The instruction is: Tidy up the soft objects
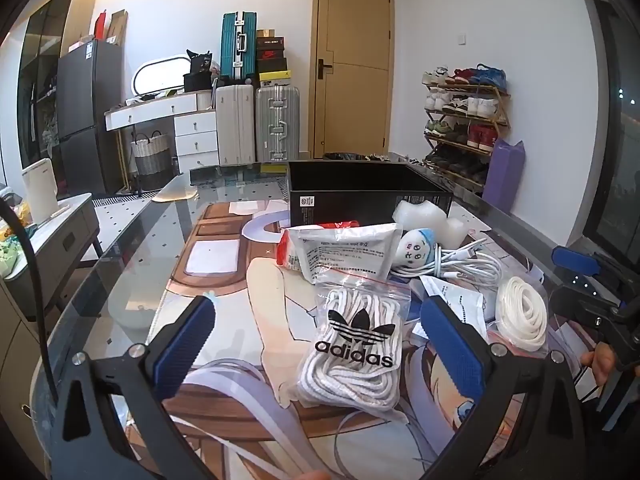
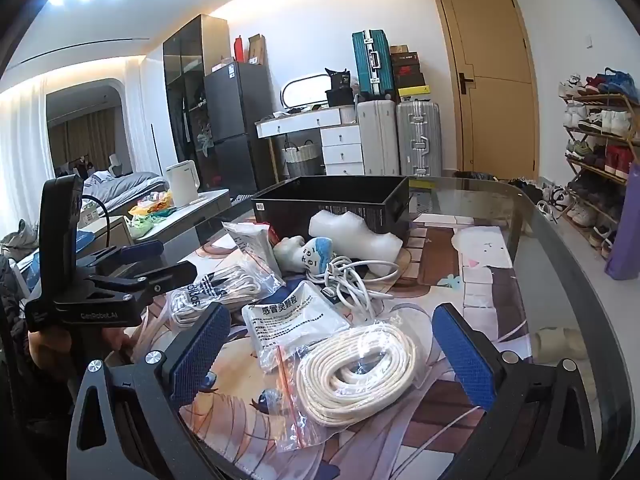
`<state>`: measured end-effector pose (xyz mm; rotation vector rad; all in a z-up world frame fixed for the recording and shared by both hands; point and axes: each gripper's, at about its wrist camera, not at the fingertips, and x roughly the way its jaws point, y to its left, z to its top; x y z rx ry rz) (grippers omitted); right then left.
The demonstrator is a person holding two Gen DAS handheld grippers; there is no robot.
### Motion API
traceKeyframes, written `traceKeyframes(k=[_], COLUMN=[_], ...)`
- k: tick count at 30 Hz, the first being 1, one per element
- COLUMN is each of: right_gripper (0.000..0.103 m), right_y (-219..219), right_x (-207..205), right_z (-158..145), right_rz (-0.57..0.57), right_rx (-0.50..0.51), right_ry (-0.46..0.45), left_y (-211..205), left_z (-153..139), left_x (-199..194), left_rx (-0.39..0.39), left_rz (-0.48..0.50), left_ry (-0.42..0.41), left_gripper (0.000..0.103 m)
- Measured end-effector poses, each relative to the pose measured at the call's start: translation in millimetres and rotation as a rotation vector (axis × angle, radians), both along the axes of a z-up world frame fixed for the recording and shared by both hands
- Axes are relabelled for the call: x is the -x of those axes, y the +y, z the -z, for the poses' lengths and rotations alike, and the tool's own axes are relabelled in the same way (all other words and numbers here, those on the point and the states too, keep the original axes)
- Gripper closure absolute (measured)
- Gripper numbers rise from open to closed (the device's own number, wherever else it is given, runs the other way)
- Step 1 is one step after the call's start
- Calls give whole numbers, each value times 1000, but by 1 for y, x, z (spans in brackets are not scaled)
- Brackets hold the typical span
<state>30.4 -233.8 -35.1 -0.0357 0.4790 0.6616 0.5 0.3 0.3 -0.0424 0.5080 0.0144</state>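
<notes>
So the readable stuff first: the zip bag of white laces [image 1: 352,344] has a big black "adidas" logo with the trefoil, dead centre in the left wrist view. The white pouch [image 2: 294,320] in the right wrist view carries Chinese print, headline "感冒灵颗粒", with smaller text too blurred to read. The left tool's body shows "GenRobot.AI" on its side, only visible from the right camera.

Left tool [image 1: 320,340] has its blue pads spread wide apart, sitting either side of the adidas bag, not touching it. Right tool [image 2: 340,354] is also wide apart, framing a clear bag with a coil of cream rope [image 2: 356,372]; nothing clamped.

Everything lies on the tabletop [image 1: 132,248], on an anime-print mat [image 1: 236,280]. Behind the bags there's a white charging cable [image 2: 352,280], a small plush with a blue cap [image 2: 316,254], a lump of white foam [image 2: 352,228] and an open black box [image 2: 332,200] at the back.

The right view shows a bed [image 2: 120,184] and a white kettle [image 2: 182,184] off to the left. The left view catches another silver-white pouch [image 1: 344,248] with red trim face-on, and a purple mat [image 1: 504,172] by the shoe rack [image 1: 464,120].
</notes>
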Motion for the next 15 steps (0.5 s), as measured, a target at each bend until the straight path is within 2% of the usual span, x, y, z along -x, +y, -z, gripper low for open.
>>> traceKeyframes(k=[4,7,15], right_gripper=[1,1,1], right_y=[-2,0,1], right_x=[4,0,1], right_z=[1,-1,-1], right_rz=[4,3,-1], right_rx=[-8,-12,-12], right_ry=[-14,-5,1], left_y=[-3,4,5], left_z=[-1,3,1], left_x=[-4,-1,0], left_rx=[11,51,43], left_rz=[1,7,7], left_ry=[3,-15,-11], left_gripper=[0,0,0])
